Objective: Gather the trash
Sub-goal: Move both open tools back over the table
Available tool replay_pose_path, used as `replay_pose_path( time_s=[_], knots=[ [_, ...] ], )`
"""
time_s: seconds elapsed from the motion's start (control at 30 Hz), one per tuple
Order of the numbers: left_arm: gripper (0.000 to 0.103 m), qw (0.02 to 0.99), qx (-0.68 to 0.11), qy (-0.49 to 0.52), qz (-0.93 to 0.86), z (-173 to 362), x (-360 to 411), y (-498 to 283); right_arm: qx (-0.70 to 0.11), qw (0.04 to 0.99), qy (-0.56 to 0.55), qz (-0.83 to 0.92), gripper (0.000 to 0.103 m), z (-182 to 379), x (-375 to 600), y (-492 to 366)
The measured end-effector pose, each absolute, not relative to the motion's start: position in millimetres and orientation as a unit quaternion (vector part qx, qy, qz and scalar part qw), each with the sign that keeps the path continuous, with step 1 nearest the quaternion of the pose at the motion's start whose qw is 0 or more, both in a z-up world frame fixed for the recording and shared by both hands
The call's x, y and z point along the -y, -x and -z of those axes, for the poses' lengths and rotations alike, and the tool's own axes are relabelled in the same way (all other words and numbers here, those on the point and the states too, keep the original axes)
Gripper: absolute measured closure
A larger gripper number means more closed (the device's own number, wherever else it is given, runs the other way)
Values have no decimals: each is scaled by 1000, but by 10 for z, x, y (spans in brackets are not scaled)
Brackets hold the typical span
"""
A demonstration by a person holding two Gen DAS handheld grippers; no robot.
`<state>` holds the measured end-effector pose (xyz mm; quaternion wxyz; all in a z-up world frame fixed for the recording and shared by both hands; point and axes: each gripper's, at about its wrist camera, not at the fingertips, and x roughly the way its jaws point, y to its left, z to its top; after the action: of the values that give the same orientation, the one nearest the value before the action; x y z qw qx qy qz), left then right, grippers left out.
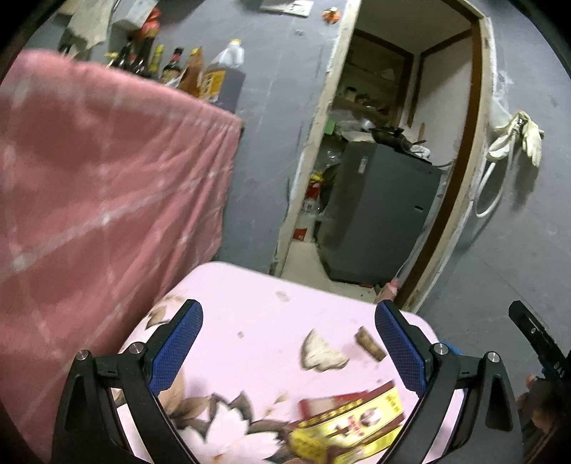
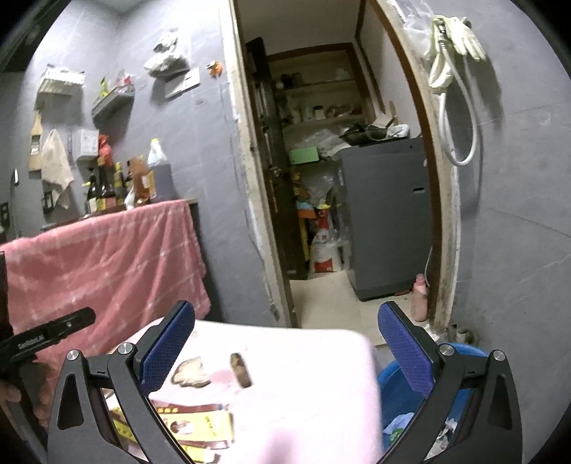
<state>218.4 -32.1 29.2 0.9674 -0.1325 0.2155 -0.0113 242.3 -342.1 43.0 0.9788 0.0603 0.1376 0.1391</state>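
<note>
Both the left hand-held gripper [image 1: 287,342] and right hand-held gripper [image 2: 285,342] gape wide, empty, above the pink worktop [image 1: 257,314]; a flattened carton [image 1: 351,424] lies on it.

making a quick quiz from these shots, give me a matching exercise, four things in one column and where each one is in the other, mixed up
Things:
1. red and yellow wrapper
2. blue bin
3. white gloves
4. sauce bottles

Places:
A. hanging on the wall right of the doorway
B. on the counter behind the pink blanket
C. lying flat on the pink flowered table
D. on the floor beside the table's right edge

Pairs: 1-C, 2-D, 3-A, 4-B
</note>
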Motion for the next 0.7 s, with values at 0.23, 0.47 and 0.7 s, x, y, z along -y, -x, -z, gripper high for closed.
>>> replay_pose_path(
  time_s=[0.23,0.47,0.7],
  knots=[
    [9,961,-236,143,7,-106,106,-2087,-164,975,-38,-148,0,-243,3110,-2360],
    [9,954,-259,148,11,22,5,-2101,-187,970,-24,-153,0,-139,2978,-2426],
    [9,944,-295,145,20,128,27,-2284,-222,962,-16,-159,0,-24,2914,-2606]
  ],
)
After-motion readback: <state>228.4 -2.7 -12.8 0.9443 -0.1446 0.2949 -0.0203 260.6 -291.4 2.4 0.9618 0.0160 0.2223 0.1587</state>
